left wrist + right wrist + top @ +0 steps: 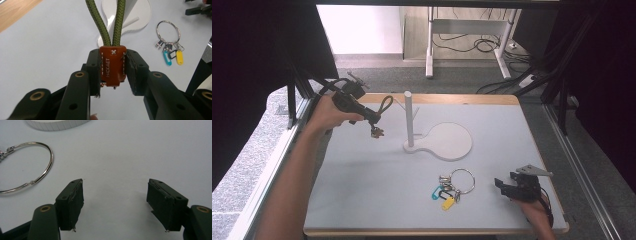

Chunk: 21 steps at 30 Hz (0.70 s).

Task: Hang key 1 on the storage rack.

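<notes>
My left gripper [373, 118] is raised over the table's far left and shut on a keychain: a brown leather tab [112, 64] with an olive-green rope loop [385, 104], small metal parts hanging below. In the left gripper view the tab is pinched between both pads and the rope loop [112, 22] runs up toward the white stand. The stand's upright post [409, 118] with a side peg rises from a round white base [451, 141], just right of the loop. A large metal ring [462, 180] with blue and yellow key tags [443, 197] lies on the table. My right gripper [501, 185] rests open beside it.
The pale grey table top [377, 175] has wooden edges. The metal ring [32, 167] curves to the left of my right gripper's jaws, with the stand base's rim [57, 123] beyond. Black frame posts and curtains stand at both sides; a desk and cables lie on the floor behind.
</notes>
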Each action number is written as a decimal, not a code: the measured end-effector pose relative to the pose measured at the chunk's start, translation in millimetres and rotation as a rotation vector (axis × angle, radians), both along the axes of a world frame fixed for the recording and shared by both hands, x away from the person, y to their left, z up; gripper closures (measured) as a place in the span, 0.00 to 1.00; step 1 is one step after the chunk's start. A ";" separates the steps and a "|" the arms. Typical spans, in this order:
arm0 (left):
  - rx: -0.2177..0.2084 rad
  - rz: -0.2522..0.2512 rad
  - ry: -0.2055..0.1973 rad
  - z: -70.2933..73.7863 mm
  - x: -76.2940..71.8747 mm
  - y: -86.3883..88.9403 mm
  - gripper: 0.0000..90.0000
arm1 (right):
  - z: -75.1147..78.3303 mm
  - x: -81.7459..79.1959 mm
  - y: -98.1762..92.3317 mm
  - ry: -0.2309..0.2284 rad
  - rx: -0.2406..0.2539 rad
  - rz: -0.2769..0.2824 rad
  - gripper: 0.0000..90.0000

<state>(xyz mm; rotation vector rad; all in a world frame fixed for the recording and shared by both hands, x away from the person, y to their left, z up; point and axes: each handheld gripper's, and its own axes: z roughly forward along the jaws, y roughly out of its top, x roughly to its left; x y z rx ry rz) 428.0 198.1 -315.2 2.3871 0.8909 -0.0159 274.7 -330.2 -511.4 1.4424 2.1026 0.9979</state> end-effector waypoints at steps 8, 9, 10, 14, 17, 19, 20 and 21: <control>0.014 -0.007 0.015 -0.8 13.1 -9.4 0.74 | -0.6 0.8 0.2 0.004 -0.005 0.004 0.33; 0.021 -0.011 0.017 -0.7 13.6 -10.6 0.74 | -0.6 0.9 0.3 0.005 -0.005 0.002 0.33; 0.023 -0.012 0.017 -0.8 14.0 -12.4 0.74 | -0.7 1.0 0.3 0.004 -0.004 0.004 0.33; 0.021 -0.022 0.016 -2.0 15.6 -18.5 0.74 | -0.5 0.5 1.4 0.002 -0.001 0.015 0.33; 0.022 -0.027 0.020 -5.5 16.7 -23.1 0.74 | -0.6 0.4 2.8 0.001 -0.004 0.016 0.33; 0.024 -0.032 0.023 -6.8 17.2 -25.2 0.74 | -0.9 0.4 3.4 0.004 -0.004 0.018 0.33; 0.023 -0.034 0.022 -7.5 17.3 -26.4 0.74 | -0.9 0.3 3.5 0.005 -0.005 0.018 0.33; 0.027 -0.040 0.023 -7.9 17.2 -27.6 0.74 | -1.0 0.3 3.6 0.005 -0.006 0.018 0.33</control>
